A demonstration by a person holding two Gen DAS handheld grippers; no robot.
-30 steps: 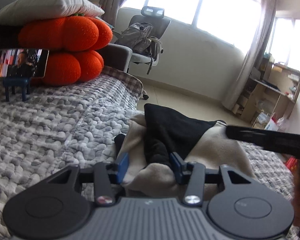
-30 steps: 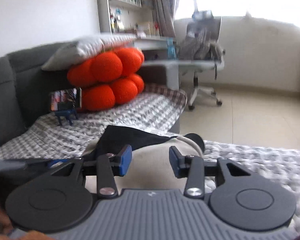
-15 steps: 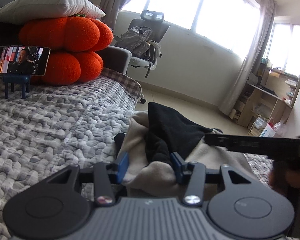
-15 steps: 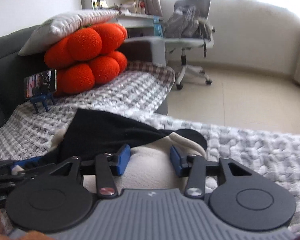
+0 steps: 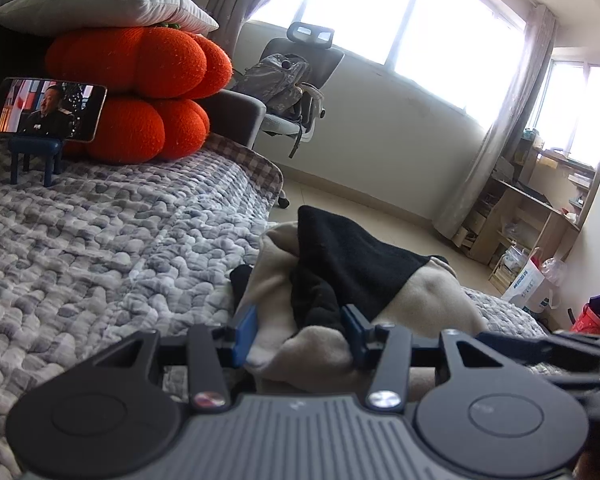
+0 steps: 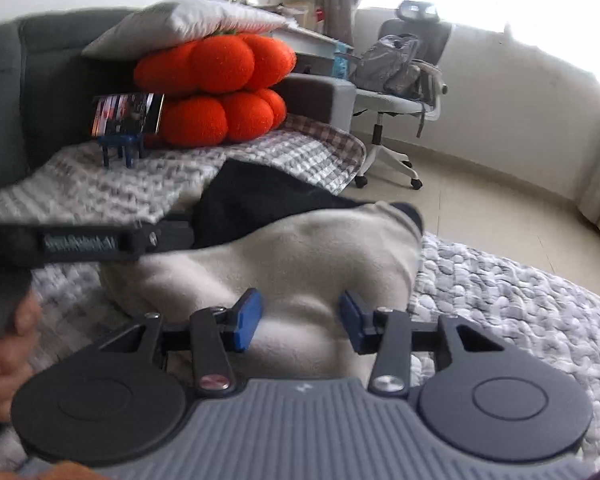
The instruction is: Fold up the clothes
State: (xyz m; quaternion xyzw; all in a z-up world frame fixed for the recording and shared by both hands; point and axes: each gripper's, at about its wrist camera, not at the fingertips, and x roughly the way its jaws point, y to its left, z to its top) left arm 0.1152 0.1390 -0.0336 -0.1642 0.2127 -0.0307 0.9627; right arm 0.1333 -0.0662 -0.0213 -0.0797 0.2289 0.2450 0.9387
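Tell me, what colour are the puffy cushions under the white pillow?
Bright orange cushions, clearest in the left wrist view.

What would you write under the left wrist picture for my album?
Left gripper around a bunched beige-and-black garment on a grey quilt, near orange pumpkin cushions.

A cream and black garment (image 5: 428, 300) lies on a grey-and-white pebbled quilt (image 5: 99, 248) with a checked border. Two orange pumpkin cushions (image 6: 215, 92) sit under a pale grey pillow (image 5: 99, 4). Each tool (image 6: 300, 320) has blue pads (image 6: 247, 318) on black fingers.
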